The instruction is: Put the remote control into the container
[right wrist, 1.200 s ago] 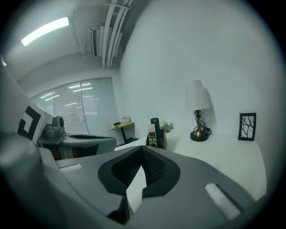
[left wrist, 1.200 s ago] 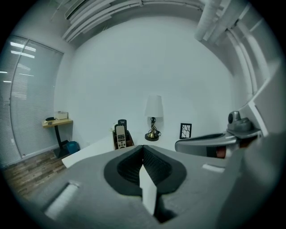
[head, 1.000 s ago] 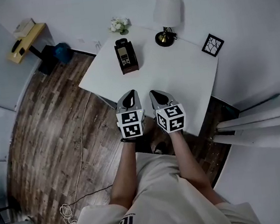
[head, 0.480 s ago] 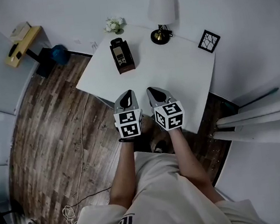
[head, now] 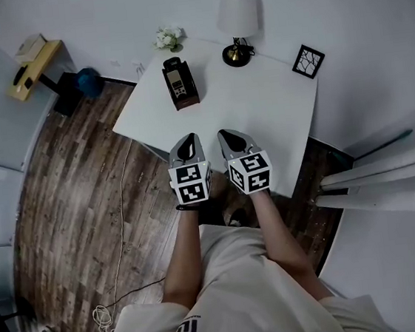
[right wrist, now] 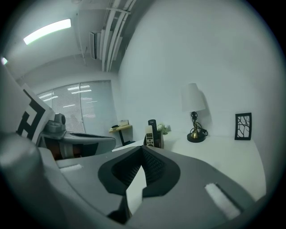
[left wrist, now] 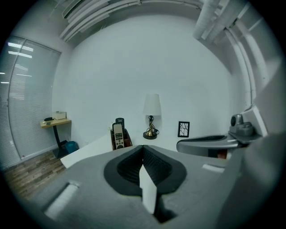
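White tabletop [head: 261, 111] carries the remote control [head: 176, 82] inside the container [head: 187, 98], ahead of the left claw [head: 191, 136] and right claw [head: 224, 133], both closed, empty.

A pale remote [head: 176, 82] is standing upright inside the dark container [head: 192, 86], which is sitting far left on the table [head: 262, 118].

Dim, cool, even light here. Up and left of the lamp [right wrist: 193, 99], a ceiling strip light [right wrist: 47, 30] glares white. Below the lamp, the right gripper [right wrist: 142, 152] looms soft, out of focus. Heavy fisheye bending, with black corners on both gripper views.
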A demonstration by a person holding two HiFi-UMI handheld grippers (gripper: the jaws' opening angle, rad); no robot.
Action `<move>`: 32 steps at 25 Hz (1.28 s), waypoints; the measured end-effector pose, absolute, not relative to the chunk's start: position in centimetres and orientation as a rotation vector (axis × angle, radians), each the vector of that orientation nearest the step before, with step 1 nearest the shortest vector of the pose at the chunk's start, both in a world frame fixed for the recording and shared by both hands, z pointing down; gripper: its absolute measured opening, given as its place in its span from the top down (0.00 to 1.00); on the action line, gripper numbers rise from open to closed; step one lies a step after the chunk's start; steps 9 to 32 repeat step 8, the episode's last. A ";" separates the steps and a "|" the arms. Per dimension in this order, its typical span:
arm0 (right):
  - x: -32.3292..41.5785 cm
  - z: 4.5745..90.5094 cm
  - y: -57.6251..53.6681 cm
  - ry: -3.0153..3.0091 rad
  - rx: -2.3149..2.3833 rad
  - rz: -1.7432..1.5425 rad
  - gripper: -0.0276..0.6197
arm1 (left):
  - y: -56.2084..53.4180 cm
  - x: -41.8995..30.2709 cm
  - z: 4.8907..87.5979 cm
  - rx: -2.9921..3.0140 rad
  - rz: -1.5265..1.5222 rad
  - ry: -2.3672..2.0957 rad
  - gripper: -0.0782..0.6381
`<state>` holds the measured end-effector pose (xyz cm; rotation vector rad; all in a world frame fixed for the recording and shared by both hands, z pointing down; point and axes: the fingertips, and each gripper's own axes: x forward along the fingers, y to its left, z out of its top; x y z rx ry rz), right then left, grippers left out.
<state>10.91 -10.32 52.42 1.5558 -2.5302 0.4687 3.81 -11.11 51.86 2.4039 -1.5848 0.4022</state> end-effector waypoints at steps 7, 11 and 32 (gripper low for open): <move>11.0 53.4 -10.0 -2.513 1.550 0.502 0.95 | -10.9 3.9 52.3 2.400 0.420 -1.587 0.88; 11.0 53.5 -10.0 -2.512 1.548 0.507 0.95 | -10.9 3.9 52.4 2.398 0.421 -1.588 0.88; 11.0 53.5 -10.0 -2.512 1.548 0.507 0.95 | -10.9 3.9 52.4 2.398 0.421 -1.588 0.88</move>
